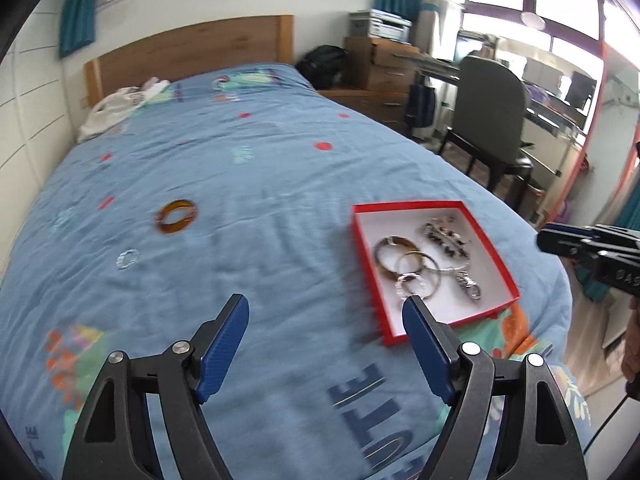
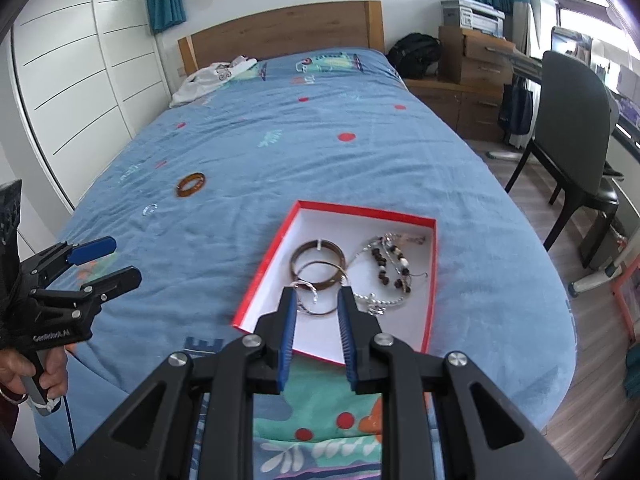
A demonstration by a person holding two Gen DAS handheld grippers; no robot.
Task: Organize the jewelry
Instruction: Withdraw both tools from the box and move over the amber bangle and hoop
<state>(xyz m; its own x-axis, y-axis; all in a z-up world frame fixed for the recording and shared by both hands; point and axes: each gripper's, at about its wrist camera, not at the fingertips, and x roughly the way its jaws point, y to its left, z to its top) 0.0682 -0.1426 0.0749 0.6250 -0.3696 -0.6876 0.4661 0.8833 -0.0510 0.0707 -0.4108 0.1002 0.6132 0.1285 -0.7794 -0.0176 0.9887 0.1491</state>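
Left tool (image 1: 326,308) held above the blue bedspread (image 1: 248,168), jaws spread wide with nothing between them. Right tool (image 2: 317,300) poised over the near edge of the red box (image 2: 434,264), jaws narrowed to a slim gap and empty — no pad pressing on anything. Inside the box's white floor: a brown bangle (image 2: 318,266), thinner silver rings (image 2: 316,300) overlapping it, and a tangle of beaded and chain bracelets (image 2: 394,270) toward the right wall. Still outside, well apart from the box, up the bed to the left: an amber bangle (image 1: 176,216) and, nearer, a small silvery ring (image 1: 127,259) (blurred, hard to make out). Judged mid-task, between a drop-off and the next pickup. Next move likely calls for carrying the open left tool out to one of the two loose pieces, straddling its rim and closing gently — thin, slippery hoops on soft fabric.
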